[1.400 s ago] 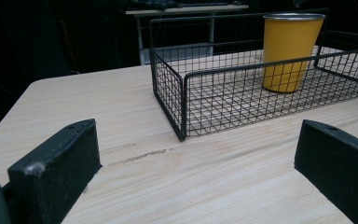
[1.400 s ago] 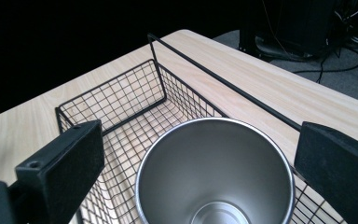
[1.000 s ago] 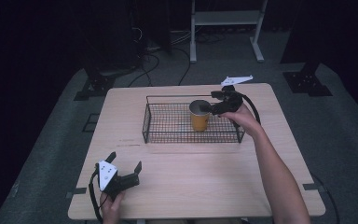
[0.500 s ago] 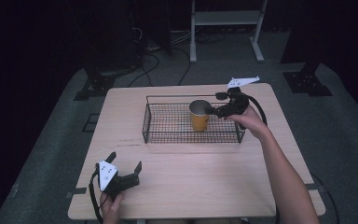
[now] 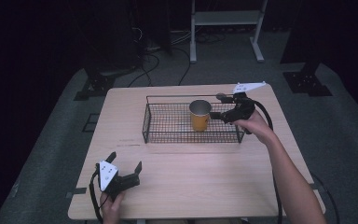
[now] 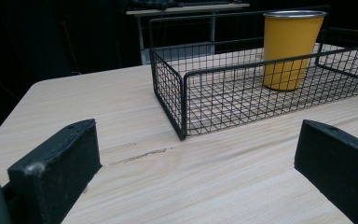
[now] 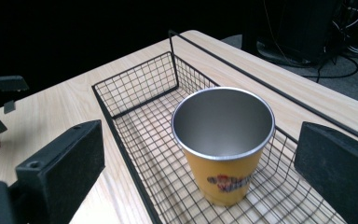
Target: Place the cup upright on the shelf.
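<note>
Table [image 5: 186,163] carries a wire basket [image 5: 168,135]. Yellow cup [image 5: 200,115] stands upright inside the basket, long axis vertical, near its middle. Right tongs [image 5: 217,106] hang released just beside the cup, over the basket's right end, clearly nearer. Left tongs [image 5: 124,164] also released, well apart from the basket, resting on open table.

Yellow cup [image 6: 291,49] stands upright in the wire basket [image 6: 182,100] — gripper jaws spread over the table [image 6: 205,182].
</note>
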Demonstrator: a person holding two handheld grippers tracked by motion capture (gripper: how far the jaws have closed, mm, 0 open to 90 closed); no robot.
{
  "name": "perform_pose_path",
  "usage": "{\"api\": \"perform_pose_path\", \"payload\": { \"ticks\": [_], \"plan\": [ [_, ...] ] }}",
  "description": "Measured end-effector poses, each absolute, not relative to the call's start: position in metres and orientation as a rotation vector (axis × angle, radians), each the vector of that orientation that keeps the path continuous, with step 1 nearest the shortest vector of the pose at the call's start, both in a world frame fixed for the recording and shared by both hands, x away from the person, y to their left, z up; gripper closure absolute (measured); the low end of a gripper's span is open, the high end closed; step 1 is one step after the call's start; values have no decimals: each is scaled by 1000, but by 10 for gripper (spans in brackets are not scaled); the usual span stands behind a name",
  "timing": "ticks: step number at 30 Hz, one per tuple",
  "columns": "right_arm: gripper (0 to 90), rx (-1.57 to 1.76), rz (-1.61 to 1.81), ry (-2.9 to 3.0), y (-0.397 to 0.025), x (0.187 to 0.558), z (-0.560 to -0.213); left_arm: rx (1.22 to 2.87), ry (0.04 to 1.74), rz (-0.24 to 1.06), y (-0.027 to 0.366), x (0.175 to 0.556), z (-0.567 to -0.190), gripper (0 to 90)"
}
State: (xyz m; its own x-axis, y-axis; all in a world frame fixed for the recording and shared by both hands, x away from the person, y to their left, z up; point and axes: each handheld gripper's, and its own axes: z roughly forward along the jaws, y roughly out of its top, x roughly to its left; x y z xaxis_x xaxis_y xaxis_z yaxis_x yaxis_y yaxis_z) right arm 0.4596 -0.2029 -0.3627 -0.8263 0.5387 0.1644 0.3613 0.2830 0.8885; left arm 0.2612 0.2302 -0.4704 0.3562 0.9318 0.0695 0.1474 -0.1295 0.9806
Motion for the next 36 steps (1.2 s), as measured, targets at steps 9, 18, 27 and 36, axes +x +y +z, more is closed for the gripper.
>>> {"api": "perform_pose_path", "payload": {
  "ticks": [9, 18, 27, 36],
  "plan": [
    [12, 835, 1598, 2374, -212, 449, -363, 1558, 1004, 927, 230, 261, -470, 0],
    [12, 846, 1607, 2389, -220, 437, -372, 1558, 1004, 928, 230, 261, -470, 0],
    [12, 847, 1629, 2381, -228, 427, -377, 1558, 1005, 929, 230, 261, -470, 0],
    [12, 851, 1637, 2368, -239, 412, -386, 1558, 1005, 931, 230, 261, -471, 0]
  ]
}}
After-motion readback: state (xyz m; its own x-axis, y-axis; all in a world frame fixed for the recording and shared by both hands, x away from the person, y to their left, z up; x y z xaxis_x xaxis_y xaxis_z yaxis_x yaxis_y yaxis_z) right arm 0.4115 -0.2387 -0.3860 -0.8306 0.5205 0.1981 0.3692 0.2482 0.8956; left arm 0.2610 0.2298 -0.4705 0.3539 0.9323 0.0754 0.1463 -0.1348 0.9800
